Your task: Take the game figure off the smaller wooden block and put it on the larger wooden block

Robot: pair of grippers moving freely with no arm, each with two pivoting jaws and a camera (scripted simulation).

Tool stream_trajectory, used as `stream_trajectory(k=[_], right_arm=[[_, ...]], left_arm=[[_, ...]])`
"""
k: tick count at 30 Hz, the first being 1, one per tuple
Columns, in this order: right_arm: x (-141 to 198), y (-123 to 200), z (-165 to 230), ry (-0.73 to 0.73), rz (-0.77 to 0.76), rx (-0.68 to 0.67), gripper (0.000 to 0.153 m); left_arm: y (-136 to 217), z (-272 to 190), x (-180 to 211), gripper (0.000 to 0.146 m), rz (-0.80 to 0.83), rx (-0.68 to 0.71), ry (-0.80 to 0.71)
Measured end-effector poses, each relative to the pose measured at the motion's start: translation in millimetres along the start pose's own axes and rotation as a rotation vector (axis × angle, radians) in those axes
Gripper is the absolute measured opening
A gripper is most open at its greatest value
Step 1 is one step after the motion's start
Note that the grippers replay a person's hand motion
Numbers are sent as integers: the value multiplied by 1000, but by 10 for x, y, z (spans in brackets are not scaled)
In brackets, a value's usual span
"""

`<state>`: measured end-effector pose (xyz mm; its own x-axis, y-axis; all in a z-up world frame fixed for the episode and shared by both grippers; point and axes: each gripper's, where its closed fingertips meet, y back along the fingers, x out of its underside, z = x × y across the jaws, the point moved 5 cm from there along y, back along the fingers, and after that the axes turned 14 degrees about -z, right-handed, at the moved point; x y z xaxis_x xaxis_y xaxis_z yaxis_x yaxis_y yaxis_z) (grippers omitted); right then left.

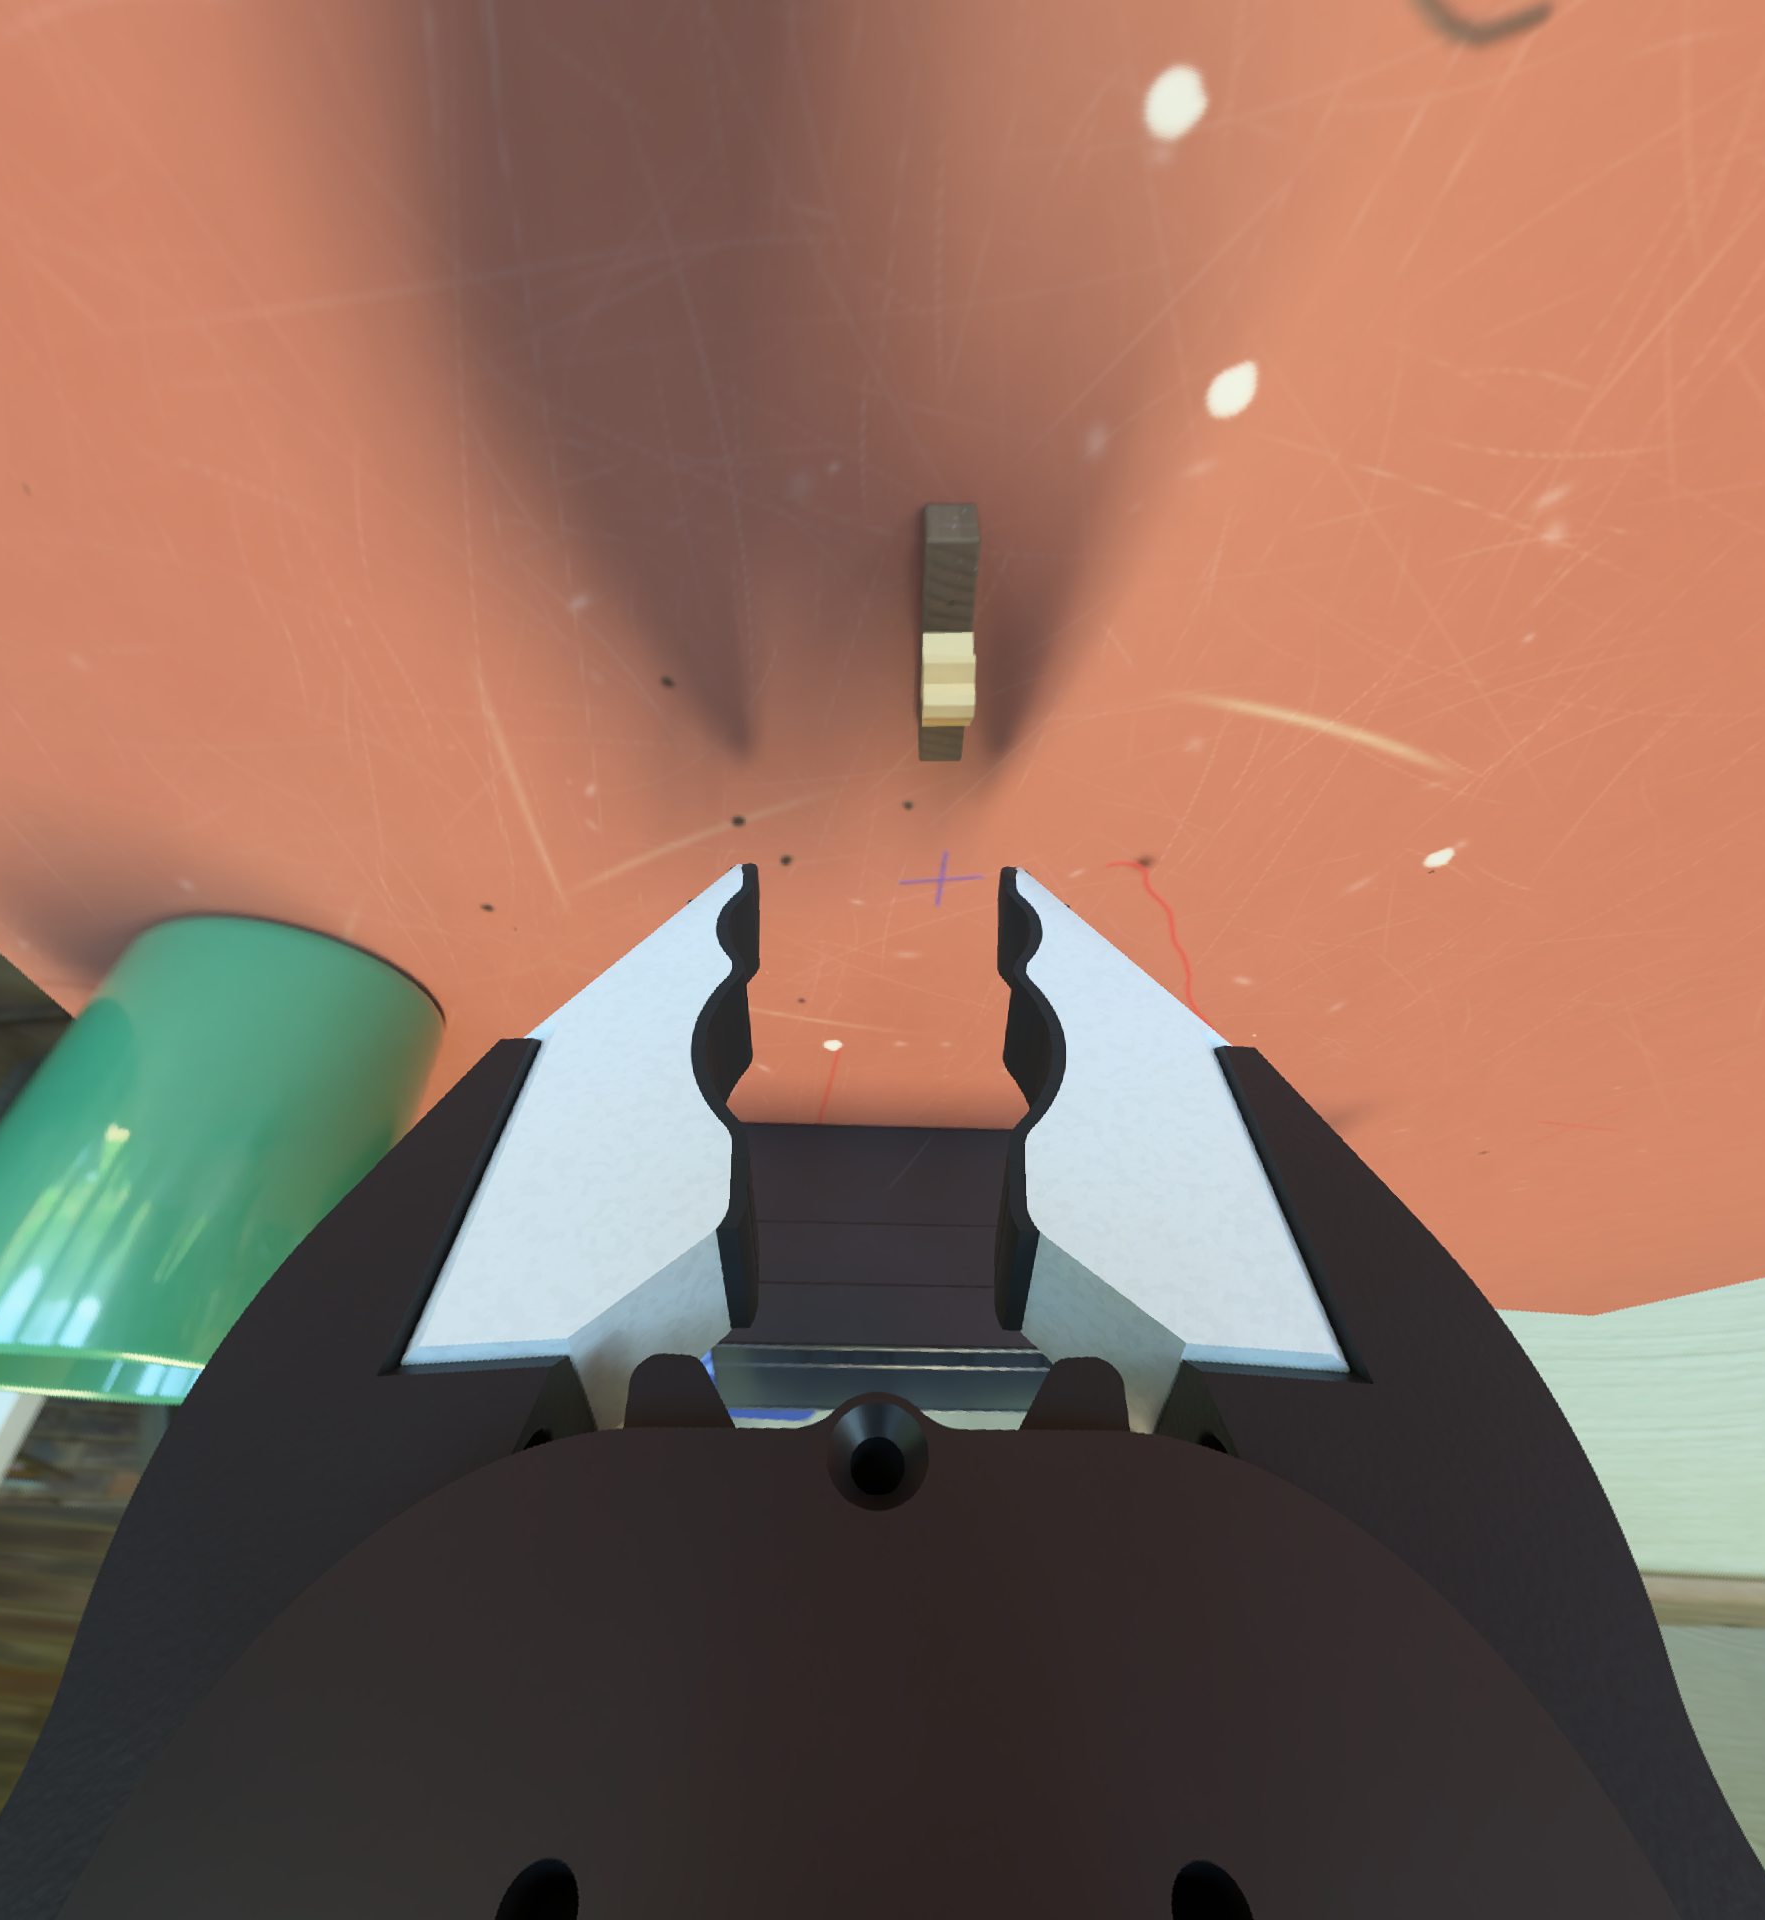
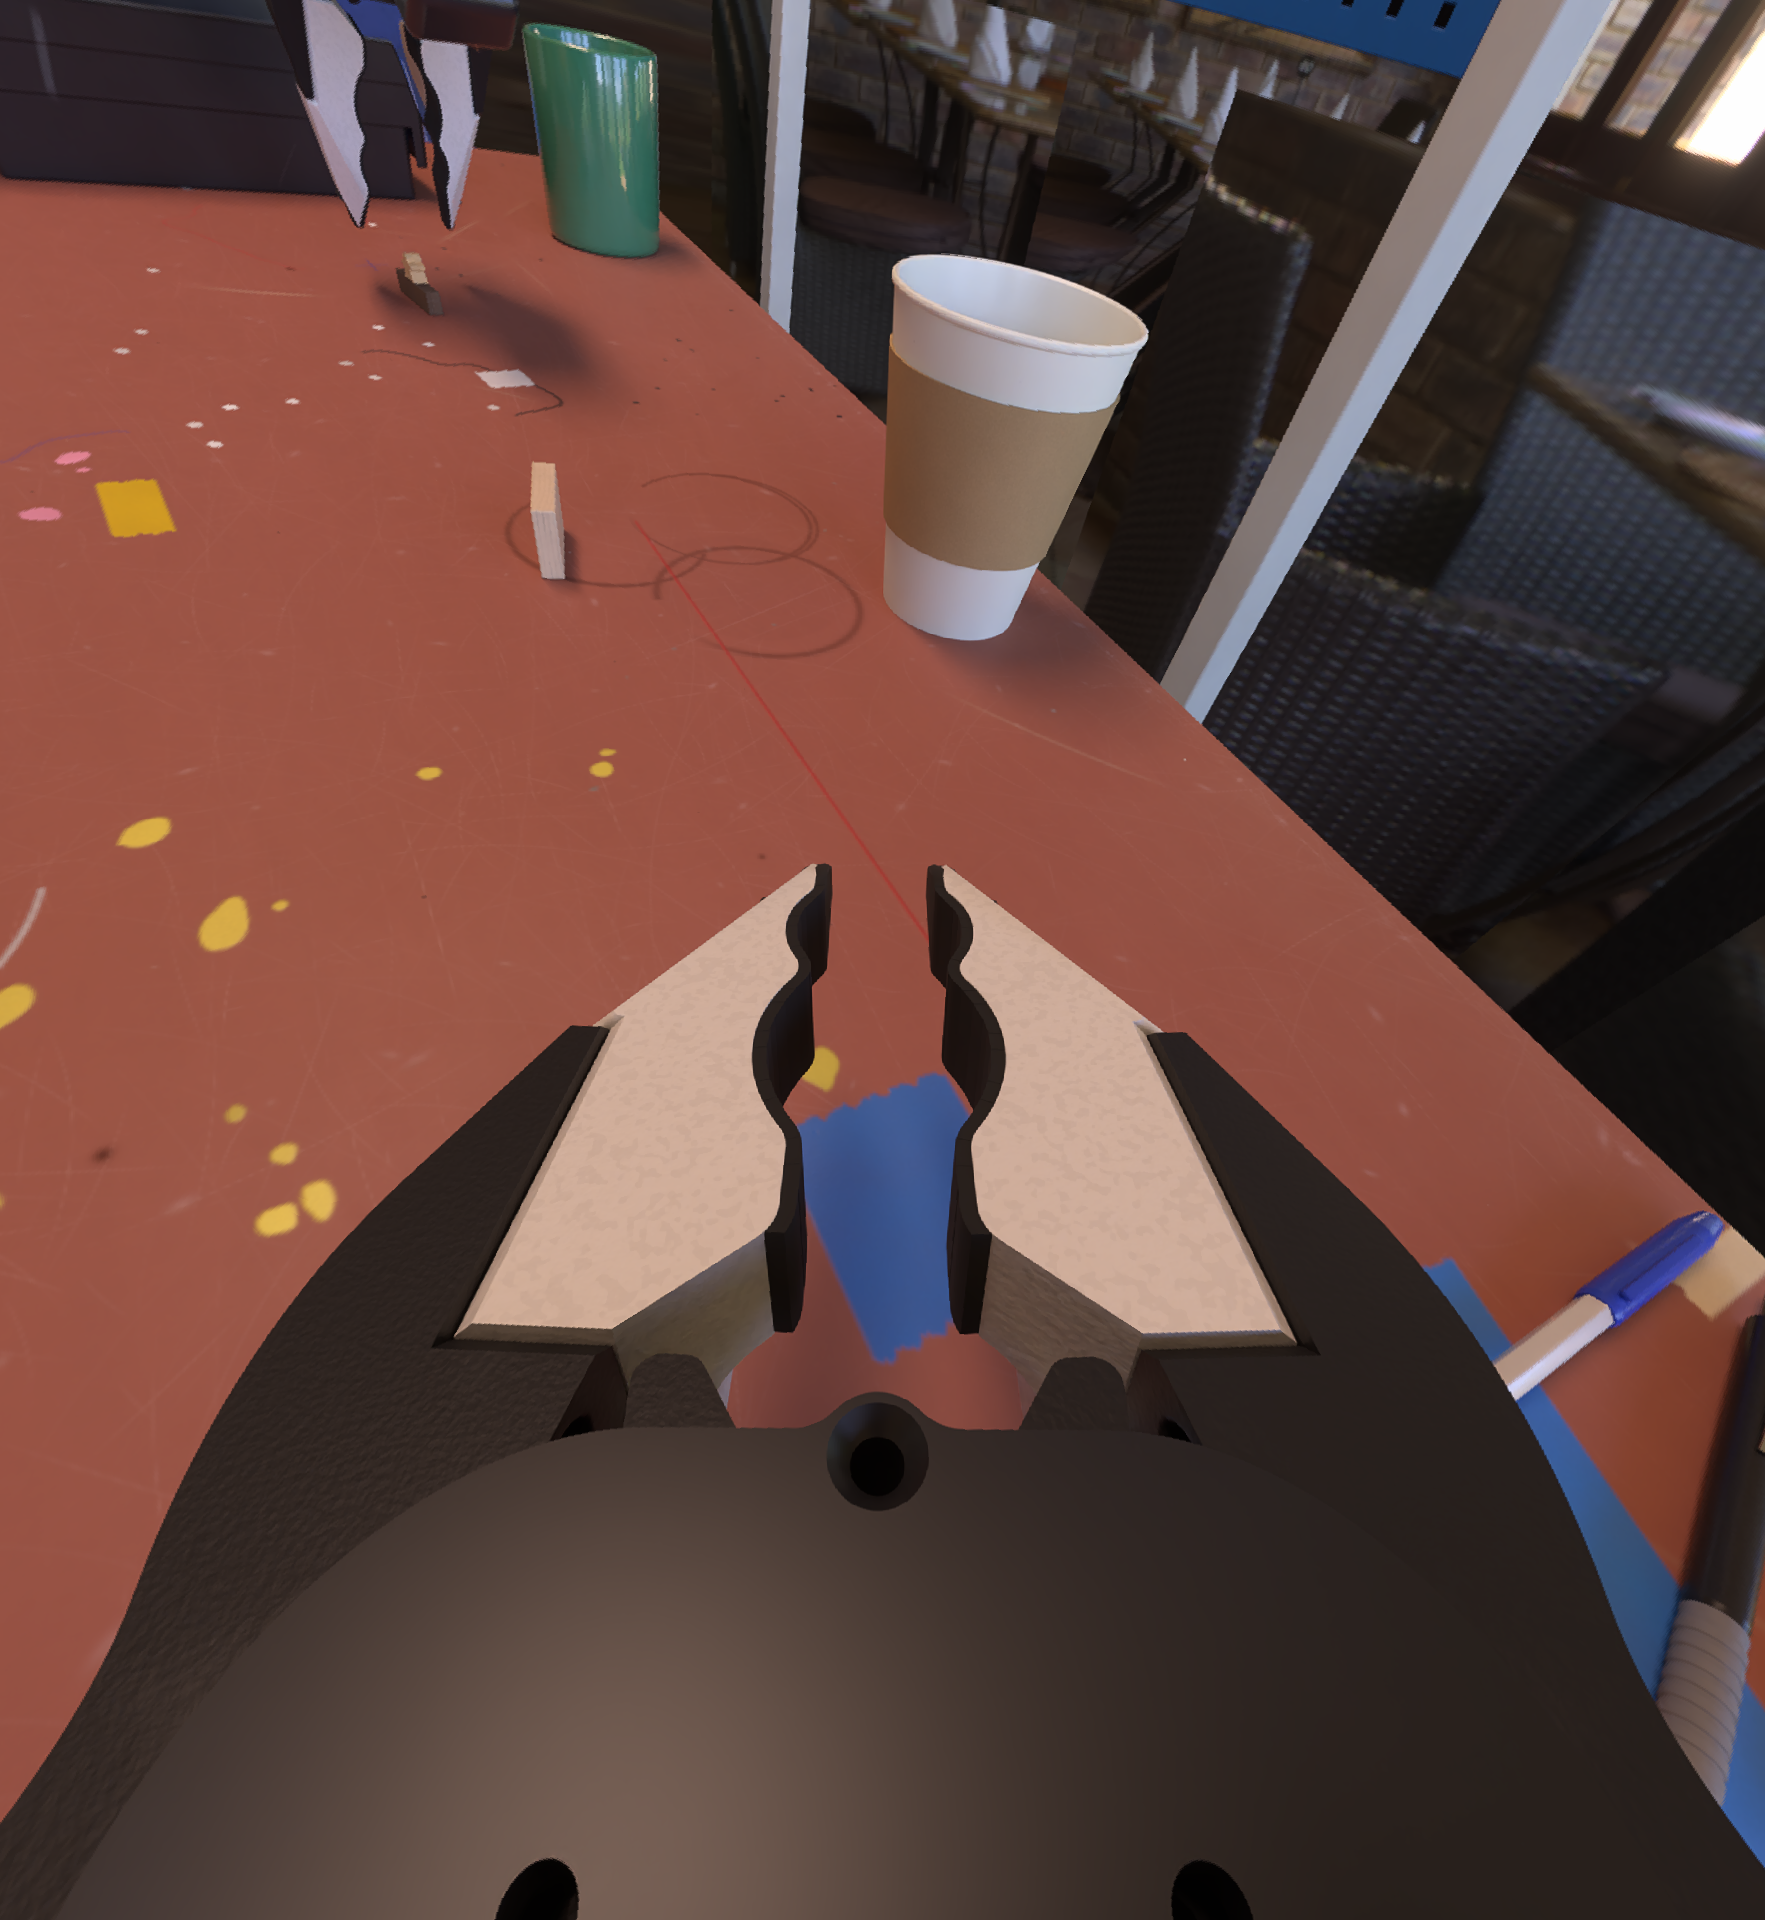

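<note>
- Your left tongs (image 1: 878,883) hang above the bench (image 1: 234,416), pointing down; jaws spread with nothing between them; probably parked high to line up a drop onto the figure
- Game figure (image 1: 949,681), pale and stepped, sits on the dark wooden block (image 1: 951,566) just ahead of the left tips, slightly right of their centreline; not yet lifted; that dark block reads as the smaller one, though I judge so only because the figure is on it
- Right wrist view shows the same pair far ahead and left of your right tongs (image 2: 878,883); figure (image 2: 414,267) on dark block (image 2: 425,294), left tongs (image 2: 405,213) right over them
- Light wooden block (image 2: 546,520) stands on edge, well ahead of the right tongs, between them and the figure; likely the target; narrow top face, so placement looks fiddly
- Right tongs partly open, empty, low over the bench; idle, clear of the work
- Green cup (image 2: 595,140) beside the left tongs; paper cup (image 2: 997,447) ahead and right of the right tongs; both clear of the path
</note>
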<state>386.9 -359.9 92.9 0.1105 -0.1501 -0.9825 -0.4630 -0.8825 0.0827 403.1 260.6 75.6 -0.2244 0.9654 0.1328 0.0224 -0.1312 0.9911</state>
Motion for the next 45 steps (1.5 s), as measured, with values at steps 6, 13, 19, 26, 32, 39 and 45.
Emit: stream_trajectory(k=[6,13,19,26,32,39,45], right_arm=[[-2,5,-1,1,0,1,18],[-21,16,6,6,-9,-1,18],[-20,9,15,8,-7,-7,18],[-28,16,13,11,-10,-4,18],[-26,15,17,11,-9,-6,18],[-36,20,19,14,-13,-5,18],[-53,24,32,17,-20,-12,18]], left_arm=[[2,32,20,49,37,-2,122],[73,-95,-196,37,-83,8,27],[7,-123,-276,33,-92,-58,-17],[-31,-77,-211,27,-91,-39,12],[-55,-69,-208,24,-149,-54,16],[-67,-95,-197,12,-164,8,22],[-65,-99,-178,7,-187,17,-4]])
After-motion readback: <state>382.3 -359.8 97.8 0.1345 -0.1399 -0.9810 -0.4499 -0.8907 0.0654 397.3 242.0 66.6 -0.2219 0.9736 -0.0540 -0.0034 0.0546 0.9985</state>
